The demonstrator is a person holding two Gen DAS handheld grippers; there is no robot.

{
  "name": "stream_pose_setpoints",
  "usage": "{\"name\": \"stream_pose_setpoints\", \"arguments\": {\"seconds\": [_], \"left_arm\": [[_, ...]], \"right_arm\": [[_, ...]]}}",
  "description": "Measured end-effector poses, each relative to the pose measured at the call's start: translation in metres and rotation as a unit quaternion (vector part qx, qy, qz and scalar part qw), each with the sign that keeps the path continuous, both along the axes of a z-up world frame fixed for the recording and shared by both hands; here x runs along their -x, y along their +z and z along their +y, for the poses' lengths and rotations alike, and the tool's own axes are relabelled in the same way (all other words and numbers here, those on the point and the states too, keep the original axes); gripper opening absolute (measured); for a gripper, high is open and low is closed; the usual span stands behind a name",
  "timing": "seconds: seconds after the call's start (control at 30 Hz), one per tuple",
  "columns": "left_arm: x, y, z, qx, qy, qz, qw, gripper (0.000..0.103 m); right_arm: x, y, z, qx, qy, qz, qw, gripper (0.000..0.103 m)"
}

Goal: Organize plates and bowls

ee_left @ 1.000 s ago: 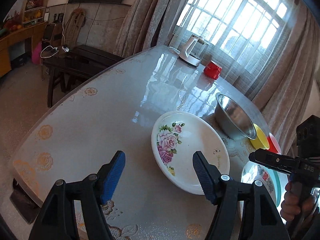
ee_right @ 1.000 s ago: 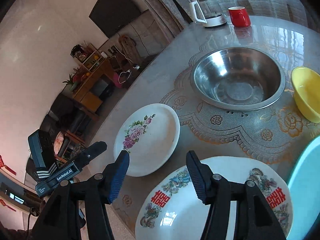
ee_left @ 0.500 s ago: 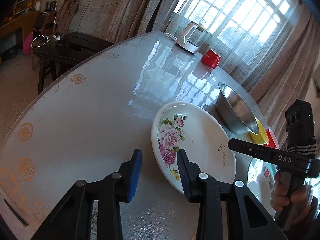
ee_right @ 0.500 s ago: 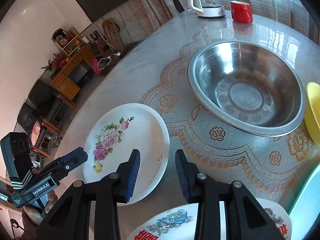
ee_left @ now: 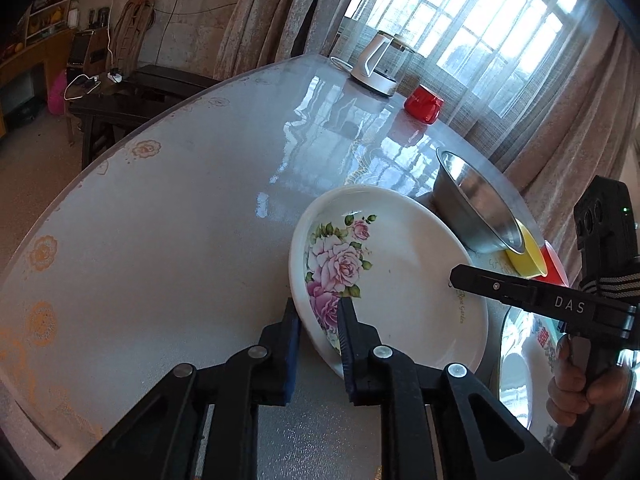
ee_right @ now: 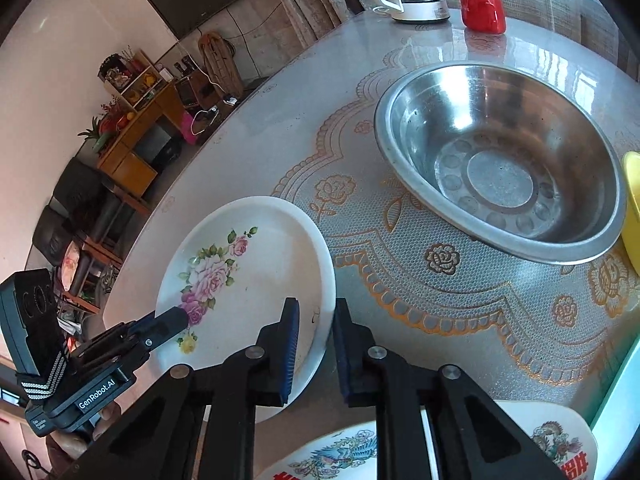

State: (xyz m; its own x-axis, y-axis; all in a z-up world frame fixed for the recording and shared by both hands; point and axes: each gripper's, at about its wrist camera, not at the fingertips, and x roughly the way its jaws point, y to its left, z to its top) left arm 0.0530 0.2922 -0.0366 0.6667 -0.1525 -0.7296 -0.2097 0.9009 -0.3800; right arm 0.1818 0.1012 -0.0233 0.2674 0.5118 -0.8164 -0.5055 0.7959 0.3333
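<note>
You're pinching the rose plate [ee_left: 400, 272] low in the frame with left gripper [ee_left: 318, 344] and right gripper [ee_right: 316, 344] both clamped on opposite rims, having just closed, so keep it level while lifting.

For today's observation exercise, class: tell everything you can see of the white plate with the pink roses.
The rose plate is round, glossy white, ceramic-looking, with pink roses and green leaves on one side and small script near the opposite rim. It is empty and sits on the patterned table beside the steel bowl. The left gripper and the right gripper, whose jaws have just been closing, each clamp its raised rim on opposite sides.
</note>
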Motion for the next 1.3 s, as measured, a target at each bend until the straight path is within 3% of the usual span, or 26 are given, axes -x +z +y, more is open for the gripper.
{"name": "stream_pose_setpoints", "arguments": {"seconds": [0.33, 0.7, 0.97, 1.3], "left_arm": [[0.006, 0.032, -0.025, -0.008, -0.019, -0.028, 0.9994, 0.018], [-0.008, 0.063, -0.095, -0.02, -0.092, -0.057, 0.9939, 0.018], [-0.029, 0.075, -0.176, -0.037, -0.169, -0.055, 0.9834, 0.018], [-0.062, 0.076, -0.279, -0.061, -0.251, -0.034, 0.9654, 0.02]], "right_arm": [[0.013, 0.026, -0.048, -0.065, -0.026, -0.004, 0.998, 0.017], [0.045, 0.056, -0.134, -0.105, -0.097, -0.036, 0.989, 0.017], [0.065, 0.063, -0.211, -0.114, -0.17, -0.055, 0.977, 0.017], [0.074, 0.058, -0.308, -0.111, -0.275, -0.067, 0.953, 0.017]]}}
